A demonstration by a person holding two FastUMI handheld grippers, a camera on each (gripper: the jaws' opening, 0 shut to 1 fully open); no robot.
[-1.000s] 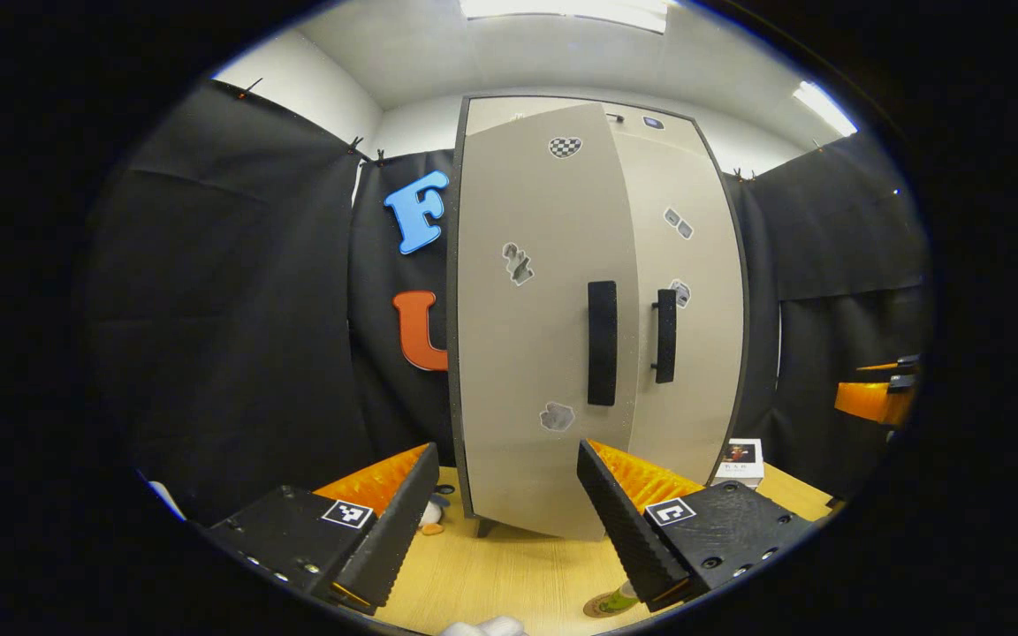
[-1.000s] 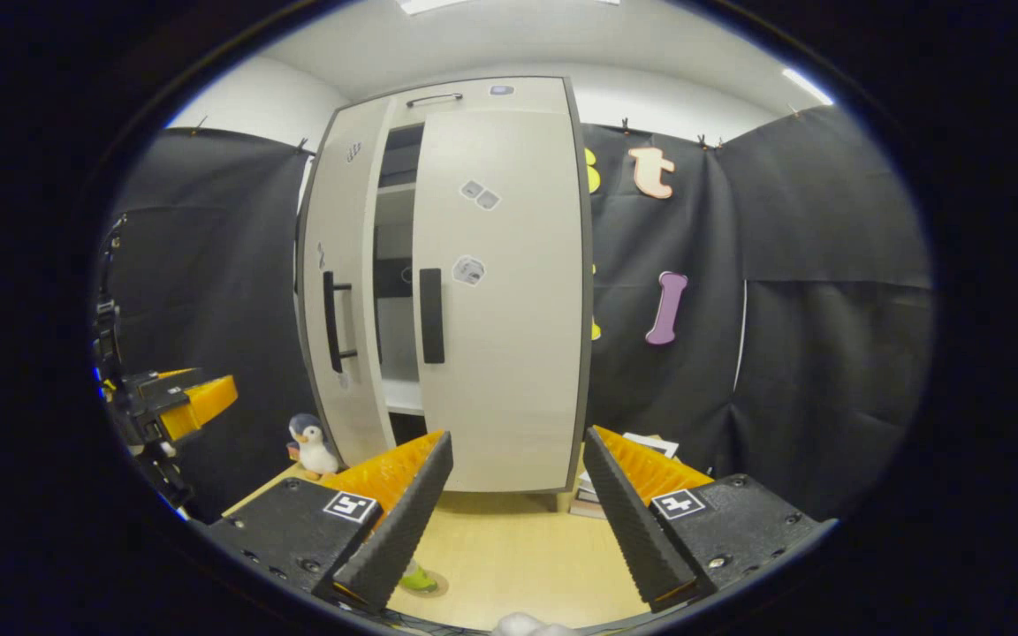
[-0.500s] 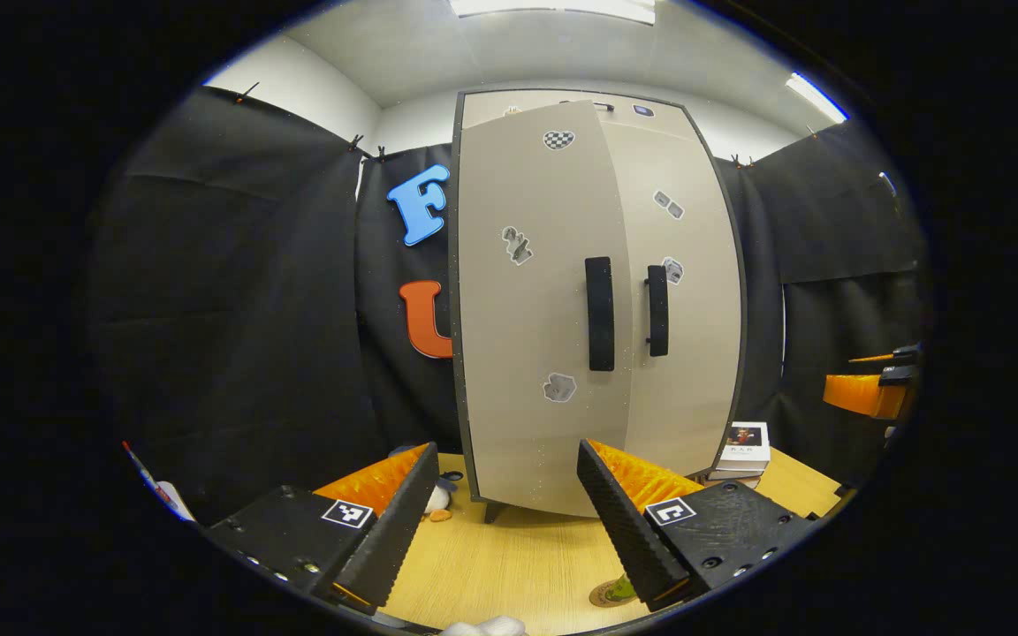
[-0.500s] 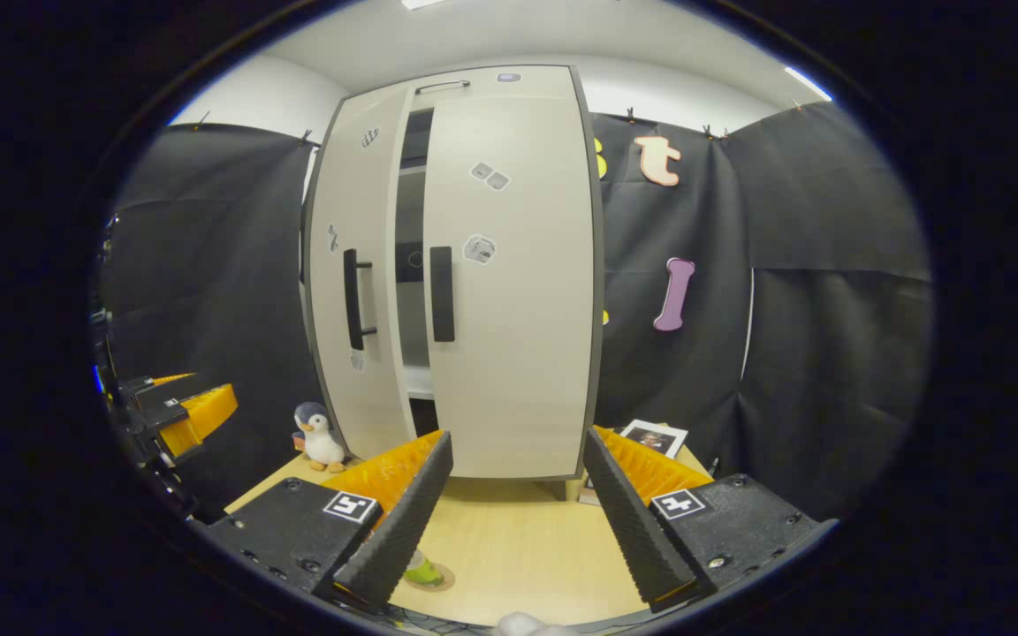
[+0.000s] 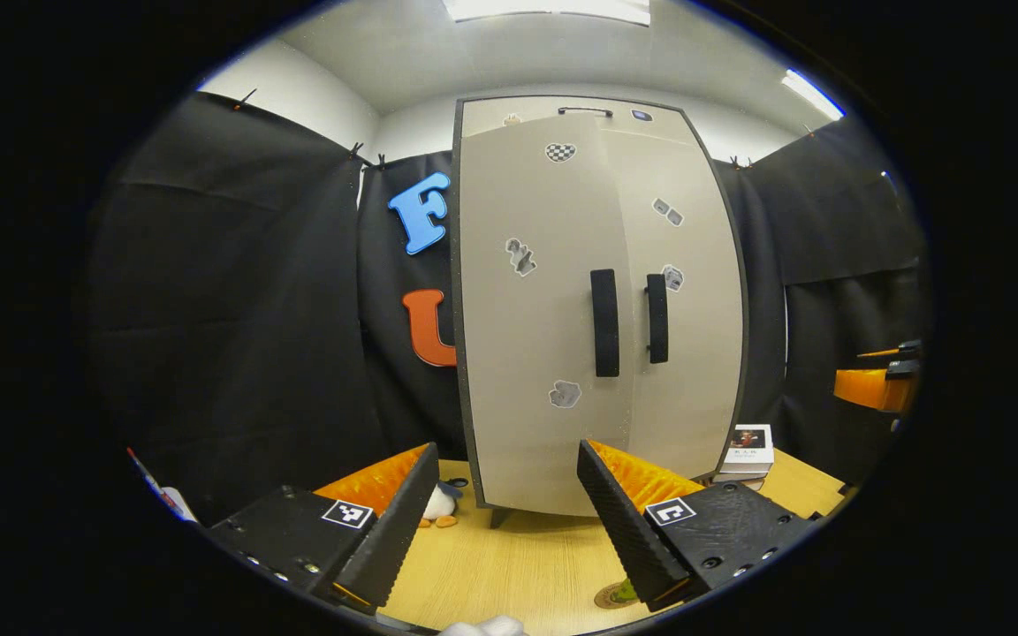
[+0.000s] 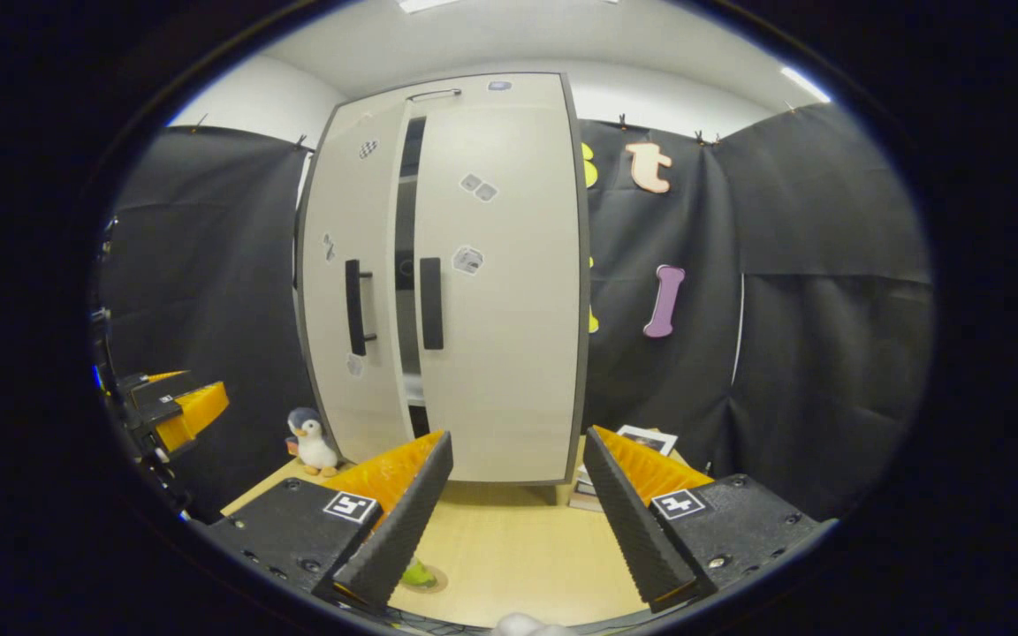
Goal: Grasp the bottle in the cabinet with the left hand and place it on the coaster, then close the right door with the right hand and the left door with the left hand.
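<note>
Black cloth walls surround a pale cabinet (image 6: 447, 283) standing on a wooden table (image 6: 509, 548). Its right door (image 6: 500, 283) sits flush, while the left door (image 6: 345, 291) stands slightly ajar, leaving a dark gap. Both the left gripper (image 5: 505, 521) and right gripper (image 6: 513, 521) hang spread and empty. Low near the fingers, the green bottle (image 6: 419, 576) rests on its coaster (image 5: 612, 597)

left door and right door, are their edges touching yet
Apart. The right gripper view shows a dark gap between the left door and right door.
</note>
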